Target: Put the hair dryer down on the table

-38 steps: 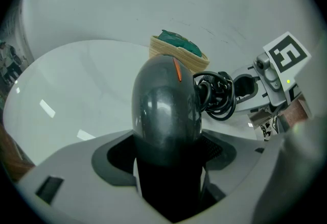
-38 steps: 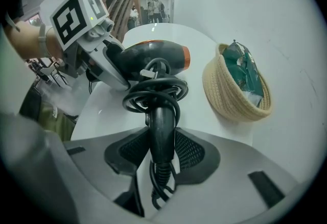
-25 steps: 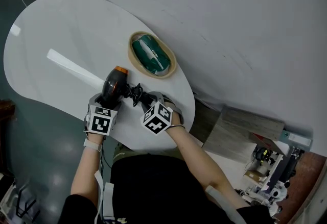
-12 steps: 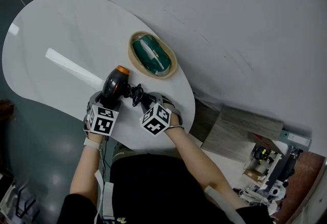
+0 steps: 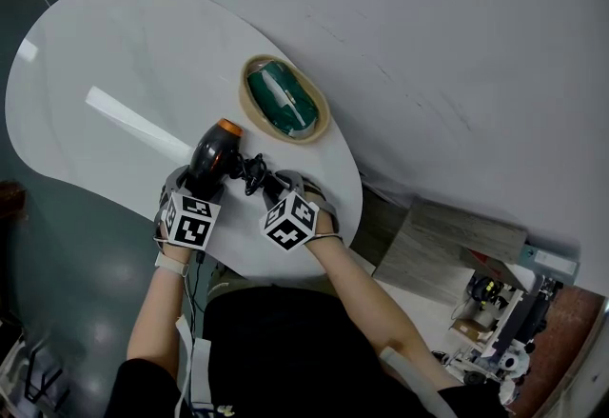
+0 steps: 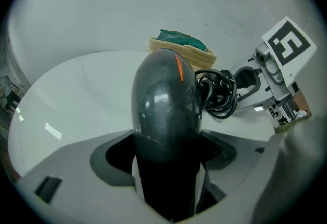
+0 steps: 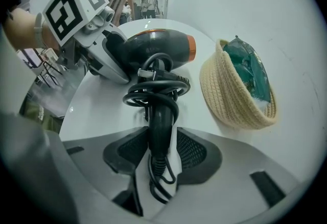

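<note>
"Head view, quick: where's the hair dryer (image 5: pixel 211 157)?"

"On my feed it's at the near edge of the white table (image 5: pixel 114 45), just on my side of the woven basket (image 5: pixel 245 104). Its orange nozzle end is the part nearest the basket rim. I can't tell if the body rests on the tabletop or sits just off it."

"Left gripper (image 6: pixel 166 152)?"

"Left gripper view: jaws clamped on the dryer's dark grey rear end, pads against both sides. That's a real hold."

"Right gripper (image 7: pixel 161 155)?"

"Right gripper view: jaws opening, standing wide. The black handle (image 7: pixel 162 116) is between them with a sliver of gap beside it, so I call it no grip. The coiled cord (image 7: pixel 156 84) bunches at the handle, between this gripper and the dryer body. A few loops trail back through the jaws."

"Basket contents?"

"A green packet (image 7: pixel 250 72). The basket stands apart from the dryer, and the cord is the nearest bit to it."

"Grippers touching each other?"

"No. They're side by side, and the left one is farther from the basket."
</note>
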Demonstrator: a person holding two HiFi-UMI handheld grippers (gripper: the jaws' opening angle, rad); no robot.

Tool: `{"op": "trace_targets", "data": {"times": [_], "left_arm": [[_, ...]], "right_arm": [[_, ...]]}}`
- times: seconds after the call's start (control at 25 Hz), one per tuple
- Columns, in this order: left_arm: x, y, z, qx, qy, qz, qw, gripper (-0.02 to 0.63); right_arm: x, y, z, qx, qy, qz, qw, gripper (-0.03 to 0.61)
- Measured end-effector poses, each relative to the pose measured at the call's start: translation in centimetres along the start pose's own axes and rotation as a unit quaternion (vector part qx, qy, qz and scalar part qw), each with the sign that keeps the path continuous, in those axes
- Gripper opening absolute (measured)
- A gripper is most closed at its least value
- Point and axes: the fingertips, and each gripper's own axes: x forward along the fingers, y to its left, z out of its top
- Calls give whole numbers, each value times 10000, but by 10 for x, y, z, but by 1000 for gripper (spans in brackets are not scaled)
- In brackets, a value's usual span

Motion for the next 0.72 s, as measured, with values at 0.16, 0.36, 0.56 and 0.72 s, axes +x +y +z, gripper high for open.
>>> {"op": "trace_targets", "data": {"times": [0.16, 0.36, 0.56, 0.72], "left_arm": [[-6, 2, -2, -61, -27, 111, 9999, 354], [-21, -1, 0, -154, -138, 249, 9995, 354], [-43, -13, 1, -167, -249, 445, 9986, 354], [-66, -26, 2, -333, -399, 565, 9970, 353]], "right_arm": [[-5, -1, -7, 78, -18, 7, 10000, 190], [-18, -1, -12, 68, -185, -84, 9998, 186], [-46, 1, -13, 109, -538, -185, 9983, 151], [-73, 2, -12, 298, -910, -152, 9953, 111]]}}
